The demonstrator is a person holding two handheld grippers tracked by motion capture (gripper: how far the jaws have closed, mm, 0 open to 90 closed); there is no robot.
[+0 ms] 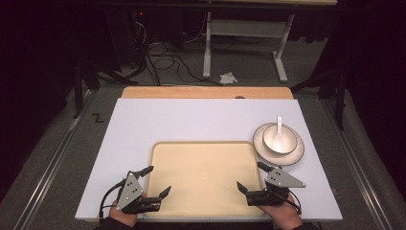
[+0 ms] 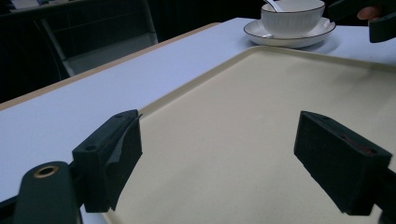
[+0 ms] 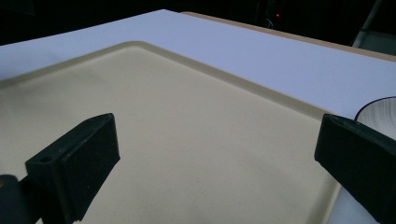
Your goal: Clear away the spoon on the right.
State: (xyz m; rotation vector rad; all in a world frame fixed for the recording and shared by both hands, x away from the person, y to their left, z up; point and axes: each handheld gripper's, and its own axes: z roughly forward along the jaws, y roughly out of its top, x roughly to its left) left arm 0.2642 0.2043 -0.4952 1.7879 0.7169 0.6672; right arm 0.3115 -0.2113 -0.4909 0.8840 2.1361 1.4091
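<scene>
A cream tray (image 1: 206, 146) lies empty in the middle of the white table (image 1: 191, 120). To its right stands a white bowl (image 1: 279, 139) with a spoon (image 1: 279, 125) in it, on a dark-rimmed plate (image 1: 294, 155). My left gripper (image 1: 158, 181) hovers over the tray's near left corner, jaws wide apart with nothing between them; in the left gripper view (image 2: 224, 158) the tray (image 2: 261, 116) spreads ahead and the bowl (image 2: 292, 16) stands far off. My right gripper (image 1: 252, 178) sits at the tray's near right edge, open and empty; the right gripper view (image 3: 219, 163) looks across the tray (image 3: 187, 116), with the plate's rim (image 3: 378, 109) at the right.
The table's wooden far edge (image 1: 206, 92) runs along the back. Beyond it on the floor are cables (image 1: 167, 60), a crumpled white scrap (image 1: 229, 76) and the legs of another table (image 1: 207, 48). Bare table surface lies behind and left of the tray.
</scene>
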